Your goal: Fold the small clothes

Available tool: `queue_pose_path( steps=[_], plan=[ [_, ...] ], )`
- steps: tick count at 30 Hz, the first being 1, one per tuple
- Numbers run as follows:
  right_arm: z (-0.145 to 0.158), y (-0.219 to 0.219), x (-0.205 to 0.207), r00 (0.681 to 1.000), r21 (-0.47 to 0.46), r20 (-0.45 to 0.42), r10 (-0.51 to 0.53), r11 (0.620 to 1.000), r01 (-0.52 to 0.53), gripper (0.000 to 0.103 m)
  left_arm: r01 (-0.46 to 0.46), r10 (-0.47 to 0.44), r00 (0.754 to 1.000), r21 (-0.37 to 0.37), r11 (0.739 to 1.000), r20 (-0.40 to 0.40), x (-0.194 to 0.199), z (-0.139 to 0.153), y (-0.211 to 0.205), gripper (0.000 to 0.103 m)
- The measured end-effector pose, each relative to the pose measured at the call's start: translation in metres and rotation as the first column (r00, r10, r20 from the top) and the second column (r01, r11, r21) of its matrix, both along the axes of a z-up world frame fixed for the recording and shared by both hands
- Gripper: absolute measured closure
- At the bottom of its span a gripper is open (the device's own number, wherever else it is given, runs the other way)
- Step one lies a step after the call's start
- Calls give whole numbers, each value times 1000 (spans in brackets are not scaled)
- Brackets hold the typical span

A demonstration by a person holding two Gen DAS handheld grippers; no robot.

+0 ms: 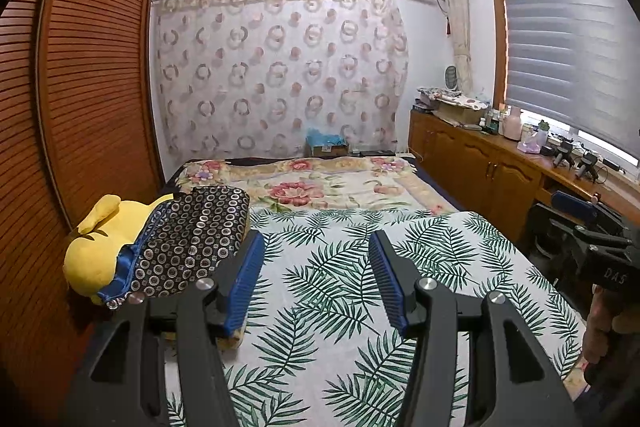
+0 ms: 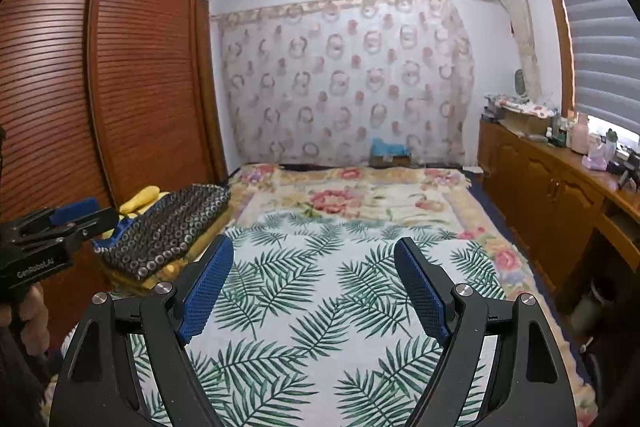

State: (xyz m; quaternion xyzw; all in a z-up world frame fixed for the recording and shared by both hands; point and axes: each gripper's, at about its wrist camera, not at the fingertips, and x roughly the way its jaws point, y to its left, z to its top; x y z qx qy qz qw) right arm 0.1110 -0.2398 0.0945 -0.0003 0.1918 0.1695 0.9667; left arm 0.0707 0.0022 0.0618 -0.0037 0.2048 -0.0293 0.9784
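Note:
A dark garment (image 1: 192, 239) with a ring pattern and blue lining lies on a yellow plush toy (image 1: 92, 259) at the bed's left edge. My left gripper (image 1: 316, 243) hovers open over the palm-leaf sheet (image 1: 332, 283), just right of the garment, with nothing between its blue pads. In the right wrist view the same garment (image 2: 168, 227) lies to the left, and my right gripper (image 2: 314, 245) stands wide open and empty above the sheet (image 2: 320, 287). Each gripper shows at the edge of the other's view: the right gripper (image 1: 568, 207) and the left gripper (image 2: 74, 211).
A floral blanket (image 1: 320, 187) covers the far half of the bed. A slatted wooden wardrobe (image 1: 88, 87) runs along the left. A wooden cabinet (image 1: 480, 163) with bottles and clutter lines the right wall under the window. A hand (image 2: 28, 311) grips the left tool's handle.

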Motion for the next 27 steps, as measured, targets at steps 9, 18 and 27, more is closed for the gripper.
queue_pose_path(
  steps=[9,18,27],
  plan=[
    [2,-3,-1,1000,-1,1,-1,1000,1,19,-11,11,1000,-1,1000,-6,-1,-2,1,50],
    [1,-1,0,1000,-7,-7,-8,1000,8,19,-19,19,1000,-2,1000,-11,-1,-4,1,50],
    [0,-2,1,1000,-9,-8,-11,1000,11,19,-19,19,1000,-1,1000,-10,-1,-4,2,50]
  ],
)
